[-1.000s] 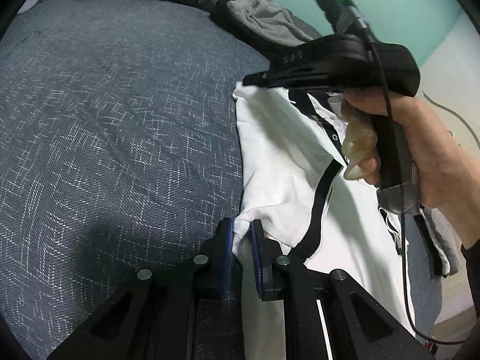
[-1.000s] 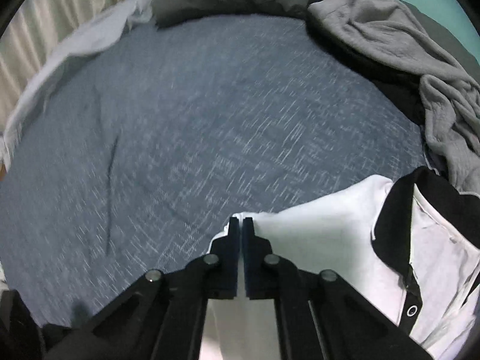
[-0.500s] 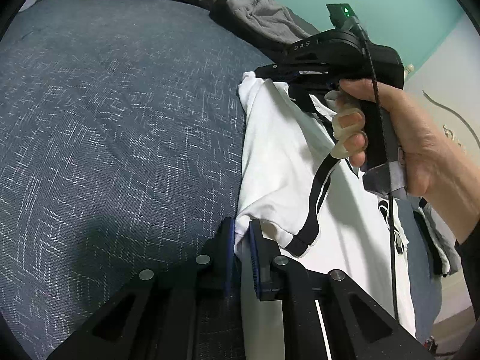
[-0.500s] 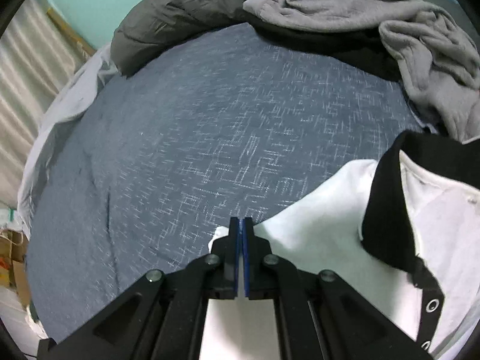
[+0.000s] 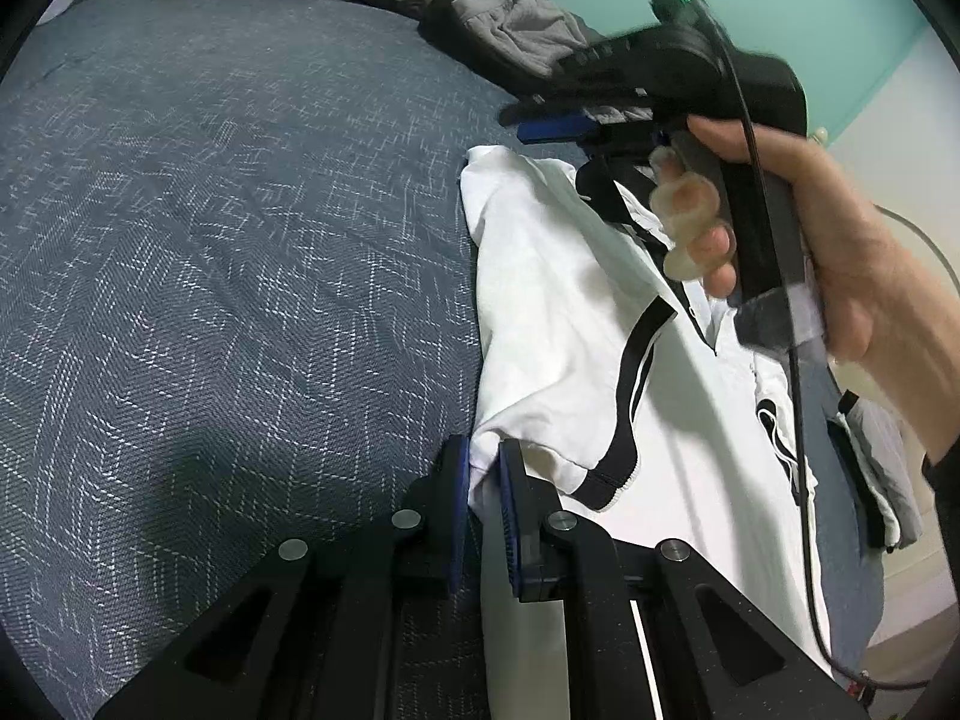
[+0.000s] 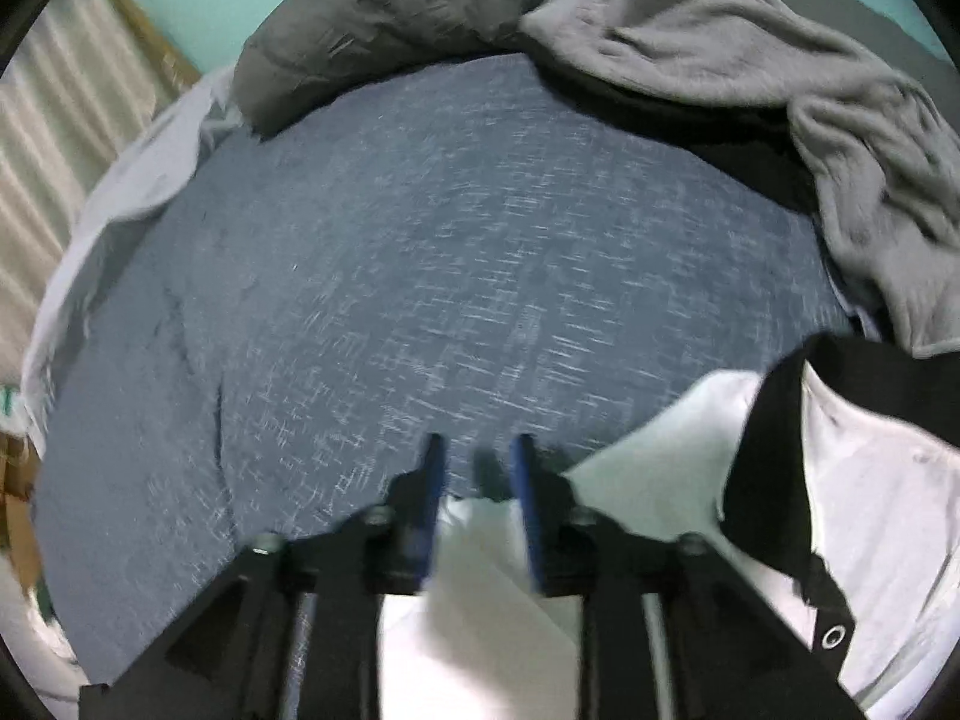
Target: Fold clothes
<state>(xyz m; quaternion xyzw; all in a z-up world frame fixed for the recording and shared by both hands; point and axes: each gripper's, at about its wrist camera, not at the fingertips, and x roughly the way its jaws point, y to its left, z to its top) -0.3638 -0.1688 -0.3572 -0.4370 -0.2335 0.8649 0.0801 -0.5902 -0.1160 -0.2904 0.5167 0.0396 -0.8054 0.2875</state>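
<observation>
Right claw (image 6: pixel 477 468) newly apart, no legible writing

At lower centre of its view, the left gripper (image 5: pixel 483 468) stays pinched nearly closed. The right gripper (image 6: pixel 477 462), gripped by a hand (image 5: pixel 840 252) at upper right, has just been opening, nothing between its pads.

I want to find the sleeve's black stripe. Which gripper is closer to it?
Left. The left gripper pinches the white shirt beside the black stripe. The right gripper hovers open above the shoulder, farther away.
</observation>
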